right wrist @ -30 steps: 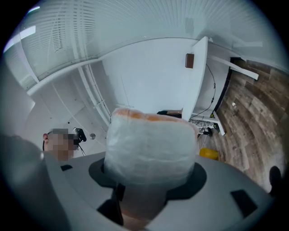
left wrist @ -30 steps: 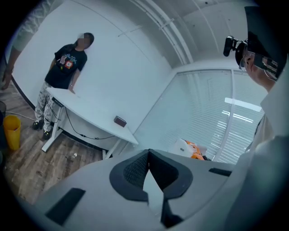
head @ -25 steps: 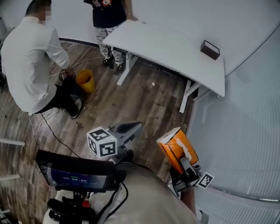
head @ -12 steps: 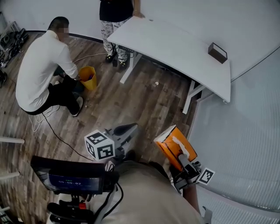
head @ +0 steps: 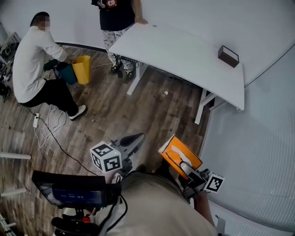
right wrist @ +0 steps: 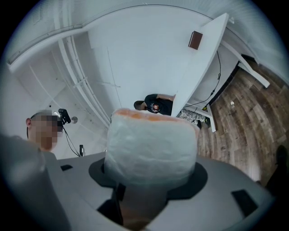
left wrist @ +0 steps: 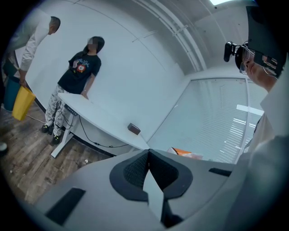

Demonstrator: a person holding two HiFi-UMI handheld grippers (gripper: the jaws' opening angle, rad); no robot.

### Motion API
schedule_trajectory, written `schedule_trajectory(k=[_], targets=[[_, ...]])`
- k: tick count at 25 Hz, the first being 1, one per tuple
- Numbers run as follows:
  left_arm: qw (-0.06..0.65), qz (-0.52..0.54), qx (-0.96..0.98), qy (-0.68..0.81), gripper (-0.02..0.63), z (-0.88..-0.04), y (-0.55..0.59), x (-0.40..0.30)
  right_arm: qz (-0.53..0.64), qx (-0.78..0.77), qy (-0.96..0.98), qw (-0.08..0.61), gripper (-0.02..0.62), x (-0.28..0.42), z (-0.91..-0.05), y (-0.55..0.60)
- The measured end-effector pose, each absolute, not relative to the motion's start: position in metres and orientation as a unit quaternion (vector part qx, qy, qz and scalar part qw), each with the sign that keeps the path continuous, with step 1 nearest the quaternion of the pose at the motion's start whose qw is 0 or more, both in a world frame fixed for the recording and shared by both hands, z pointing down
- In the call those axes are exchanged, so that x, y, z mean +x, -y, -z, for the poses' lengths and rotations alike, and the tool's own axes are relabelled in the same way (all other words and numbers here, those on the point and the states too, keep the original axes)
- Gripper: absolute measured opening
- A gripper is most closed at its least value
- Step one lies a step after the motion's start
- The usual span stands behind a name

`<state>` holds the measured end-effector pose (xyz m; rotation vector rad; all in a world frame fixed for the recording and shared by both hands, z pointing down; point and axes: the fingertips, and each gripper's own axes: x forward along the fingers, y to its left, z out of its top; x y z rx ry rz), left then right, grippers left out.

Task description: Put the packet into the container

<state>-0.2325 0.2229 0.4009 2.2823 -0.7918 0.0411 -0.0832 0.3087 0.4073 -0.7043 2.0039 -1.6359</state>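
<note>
The packet [head: 177, 154], orange with a pale clear face, is nowhere near a container yet. It sits up in the air, low at the near right, clamped in the right gripper [head: 186, 167] close to the body of the person carrying it. The jaws are pressed onto its lower part, so most of the packet stands out beyond them. That looks like a sensible hold for pushing it into an opening end first.

The left gripper [head: 136, 138] hangs just left of it, jaws closed on each other with nothing between them. It seems to be along only as a spare hand for now.

Both grippers are over the wooden floor [head: 138, 106], well apart from the white worktop [head: 184, 46] at the far right, which is bare but for a small dark box [head: 228, 56] near its far edge. At the far left a crouching person in a white shirt [head: 32, 60] holds a yellow bucket [head: 82, 69] off the floor, and another person [head: 115, 14] stands at the worktop's far end.

I cannot tell which of these is meant as the container. My guess is the carry has barely begun, and the packet has a walk ahead of it either way
</note>
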Motion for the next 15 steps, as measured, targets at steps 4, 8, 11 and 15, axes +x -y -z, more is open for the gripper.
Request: schedule_trajectory(k=[4,8,11,15], targets=[[0.357,-0.021,0.883,0.305,0.005,-0.393,-0.223,-0.232,0.598,-0.251,-0.725,0.232,0.270,-0.086,-0.399,-0.305],[0.352,-0.031,0.887,0.297,0.005,-0.383,-0.213,-0.208,0.593,-0.237,-0.733,0.237,0.270,-0.068,-0.389,-0.294],[0.347,-0.036,0.889,0.298,0.005,-0.375,-0.199,-0.171,0.593,-0.233,-0.731,0.245,0.270,-0.033,-0.386,-0.278],[0.344,-0.046,0.888,0.301,0.005,-0.373,-0.178,-0.115,0.592,-0.228,-0.731,0.250,0.270,0.025,-0.388,-0.252]])
